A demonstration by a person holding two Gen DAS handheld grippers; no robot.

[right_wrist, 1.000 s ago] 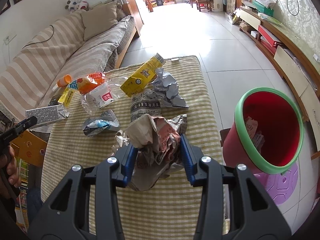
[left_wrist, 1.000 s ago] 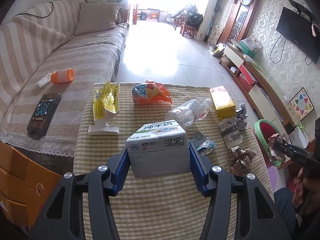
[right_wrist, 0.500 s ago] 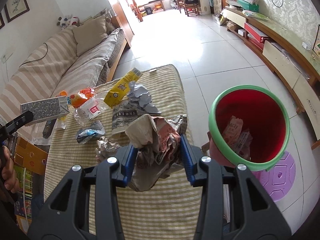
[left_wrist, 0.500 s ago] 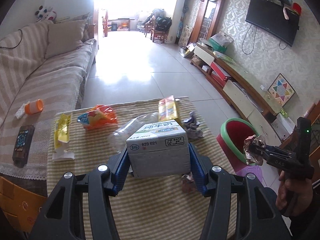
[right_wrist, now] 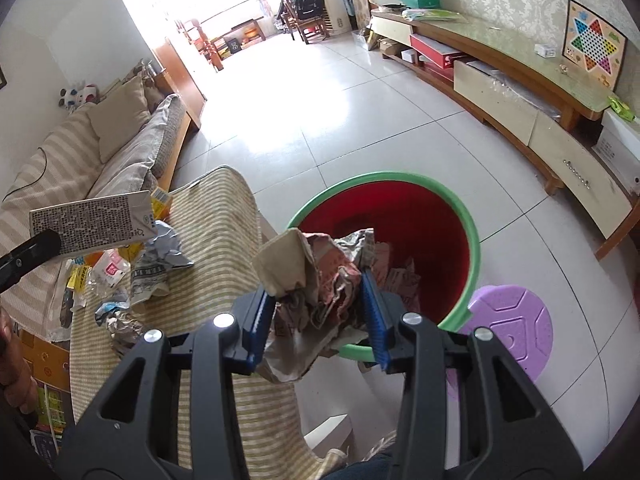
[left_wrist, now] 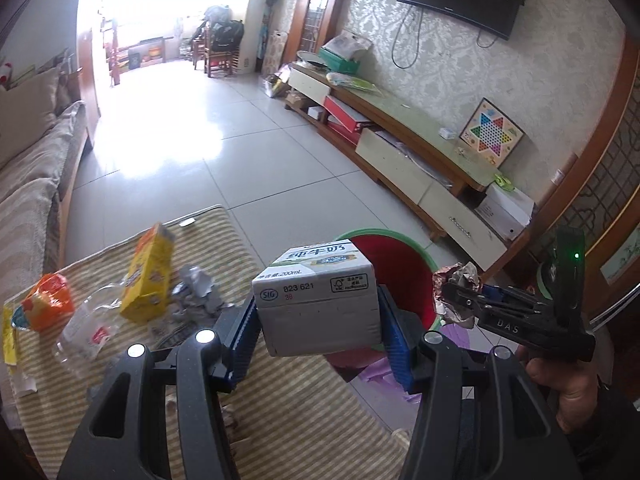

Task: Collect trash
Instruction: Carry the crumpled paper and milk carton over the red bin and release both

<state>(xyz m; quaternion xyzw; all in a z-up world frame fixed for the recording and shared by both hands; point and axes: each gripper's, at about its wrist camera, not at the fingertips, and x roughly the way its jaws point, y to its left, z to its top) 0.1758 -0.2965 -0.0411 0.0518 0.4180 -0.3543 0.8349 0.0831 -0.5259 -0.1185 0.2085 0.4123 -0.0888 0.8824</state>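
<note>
Blue-padded jaws of the left gripper [left_wrist: 318, 330] are clamped on a grey-and-white milk carton [left_wrist: 316, 300], one pad on each side, carton in the air with the red bin [left_wrist: 404, 276] showing just behind it. Over on the right gripper [right_wrist: 316, 312], the jaws squeeze a crumpled paper wad [right_wrist: 316, 280], and that wad hangs at the near rim of the green-rimmed bin, partly over its red mouth. Paper scraps already lie inside the bin. A purple stool [right_wrist: 508, 328] sits on the tiled floor, touching the bin's side. Back on the striped bench [right_wrist: 224, 216] there's more to see: a yellow carton [left_wrist: 150, 276], a clear plastic bottle [left_wrist: 90, 328], an orange wrapper [left_wrist: 48, 306], and crumpled silver foil [left_wrist: 196, 292], all lying loose on the cloth.
</note>
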